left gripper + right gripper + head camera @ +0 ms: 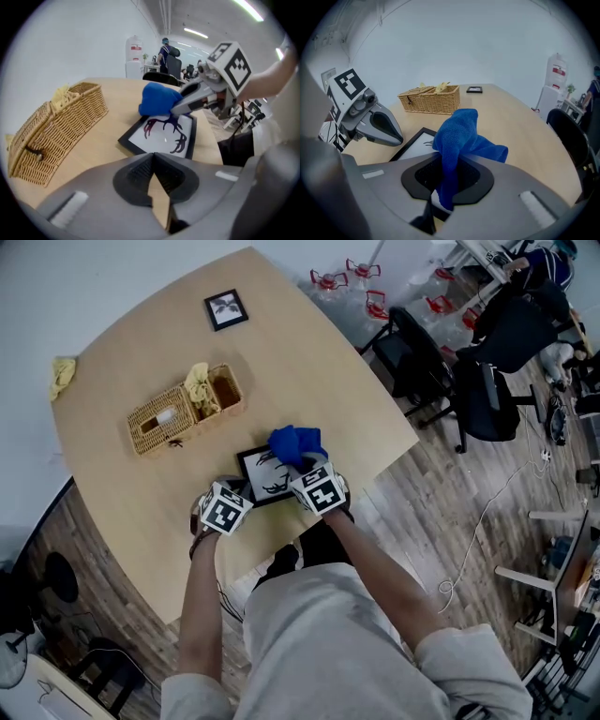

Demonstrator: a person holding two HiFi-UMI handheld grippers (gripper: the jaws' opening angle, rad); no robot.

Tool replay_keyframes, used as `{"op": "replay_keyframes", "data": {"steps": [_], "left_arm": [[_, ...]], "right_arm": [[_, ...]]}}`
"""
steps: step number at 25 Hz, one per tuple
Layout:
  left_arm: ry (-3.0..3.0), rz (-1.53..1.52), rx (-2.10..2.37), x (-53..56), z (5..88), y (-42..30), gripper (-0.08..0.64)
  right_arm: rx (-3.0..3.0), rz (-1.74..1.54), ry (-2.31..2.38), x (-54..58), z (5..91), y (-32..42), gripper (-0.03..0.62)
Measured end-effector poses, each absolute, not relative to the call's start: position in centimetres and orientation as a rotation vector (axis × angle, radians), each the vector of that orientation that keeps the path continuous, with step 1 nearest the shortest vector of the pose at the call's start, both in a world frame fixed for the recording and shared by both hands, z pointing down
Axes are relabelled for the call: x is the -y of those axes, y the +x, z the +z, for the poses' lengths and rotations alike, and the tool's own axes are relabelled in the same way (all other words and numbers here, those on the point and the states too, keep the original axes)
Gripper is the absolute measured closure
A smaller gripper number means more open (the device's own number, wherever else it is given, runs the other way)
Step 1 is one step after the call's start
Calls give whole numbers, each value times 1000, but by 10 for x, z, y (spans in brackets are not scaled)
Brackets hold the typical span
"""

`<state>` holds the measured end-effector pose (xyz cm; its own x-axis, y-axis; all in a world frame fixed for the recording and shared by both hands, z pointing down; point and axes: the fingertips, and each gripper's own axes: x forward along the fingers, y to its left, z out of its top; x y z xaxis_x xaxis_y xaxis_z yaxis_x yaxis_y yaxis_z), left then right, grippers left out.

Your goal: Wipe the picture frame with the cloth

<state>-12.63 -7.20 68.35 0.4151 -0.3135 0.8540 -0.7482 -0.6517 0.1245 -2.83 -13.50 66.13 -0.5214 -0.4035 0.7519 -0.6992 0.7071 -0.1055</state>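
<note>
A black picture frame [262,477] with a dark antler drawing lies flat near the table's front edge. A blue cloth [296,442] rests on the frame's far right corner, and my right gripper [304,468] is shut on it. In the right gripper view the cloth [459,133] rises bunched from between the jaws, with the frame [415,143] just beyond. My left gripper [235,489] sits at the frame's left side. Its jaws [153,159] are shut with nothing between them, a little short of the frame [164,136]. The cloth [158,99] shows on the frame's far edge.
A wicker basket [186,407] with yellow cloths in it stands behind the frame. A small second frame [226,308] lies at the table's far side, and a yellow cloth [62,374] at its left corner. Black office chairs [427,367] stand to the right.
</note>
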Motion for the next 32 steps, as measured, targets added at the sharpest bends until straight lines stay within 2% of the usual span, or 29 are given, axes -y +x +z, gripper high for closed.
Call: {"op": "replay_keyframes", "data": {"steps": [7, 32], "left_arm": [[2131, 864, 1086, 71, 653, -128, 508], [2149, 699, 1268, 17, 591, -108, 508]], "right_arm": [[2203, 554, 930, 111, 643, -8, 545], [2316, 647, 1109, 38, 591, 52, 545]]}}
